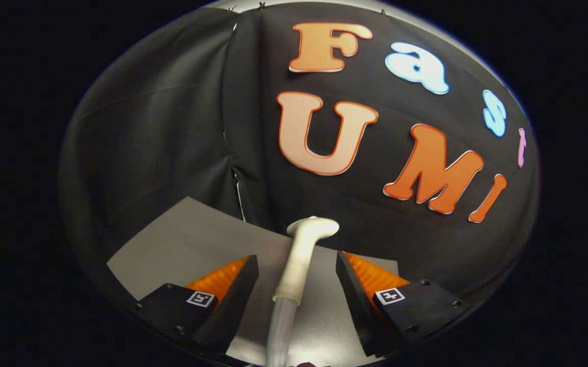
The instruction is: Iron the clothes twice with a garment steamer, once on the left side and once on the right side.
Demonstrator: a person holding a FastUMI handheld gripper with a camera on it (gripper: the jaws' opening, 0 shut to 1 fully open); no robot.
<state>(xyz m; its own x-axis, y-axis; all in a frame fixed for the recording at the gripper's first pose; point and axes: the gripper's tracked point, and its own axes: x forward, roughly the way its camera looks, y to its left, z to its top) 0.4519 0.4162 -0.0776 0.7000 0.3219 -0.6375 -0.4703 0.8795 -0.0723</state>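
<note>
Steamer [301,255] between seemingly untouching, parted tongs [297,278].

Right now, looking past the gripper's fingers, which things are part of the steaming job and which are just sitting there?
Part of the job:
- steamer head, white, just beyond the fingers
- steamer hose, running between the fingers without touching either
- gripper, open

Just there:
- grey sheet, flat under the steamer and fingers
- black cloth wall

The clothes aren't something I can point to.
</note>
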